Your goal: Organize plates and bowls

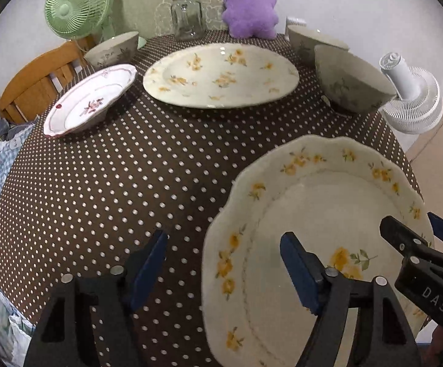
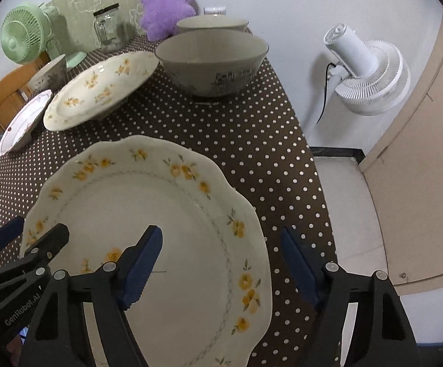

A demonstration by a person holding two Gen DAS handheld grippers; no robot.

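Near plate: a scalloped cream plate (image 2: pixel 148 229) with yellow flowers is lying flat on the tabletop (image 1: pixel 105 183), which is wearing a brown cloth with white dots – in the left wrist view it is filling the 4 o'clock area, in the right wrist view the 7 o'clock area.

Left hand-held gripper (image 1: pixel 224 266): its 2 blue-padded jaws are standing well apart and gripping nothing; the plate's left rim is sitting between them, one pad over the cloth and the other over the plate's inside. Whether a pad is touching the plate I cannot tell.

Right hand-held gripper (image 2: pixel 221 266): also gaping wide and holding nothing – the plate's right rim is lying between its pads, one over the plate and one over the cloth.

Second yellow plate: a deeper yellow-flowered plate (image 1: pixel 221 75) is sitting at 12 o'clock in the left wrist view, well apart from the near plate.

Pink plate: a small pink-trimmed plate (image 1: pixel 91 99) is resting at 10 o'clock, just beside the second yellow plate.

Bowls: 1 grey bowl (image 1: pixel 113 50) is standing behind the pink plate; 2 more – a near one (image 1: pixel 351 79) and a far one (image 1: pixel 313 41) – are standing close together at 2 o'clock.

Back edge: a glass jar (image 1: pixel 188 15), a purple plush toy (image 1: pixel 249 6) and a green fan (image 1: pixel 76 3) are lining 12 o'clock.

Off the tabletop: a white fan (image 2: pixel 371 70) is standing at 2 o'clock in the right wrist view.
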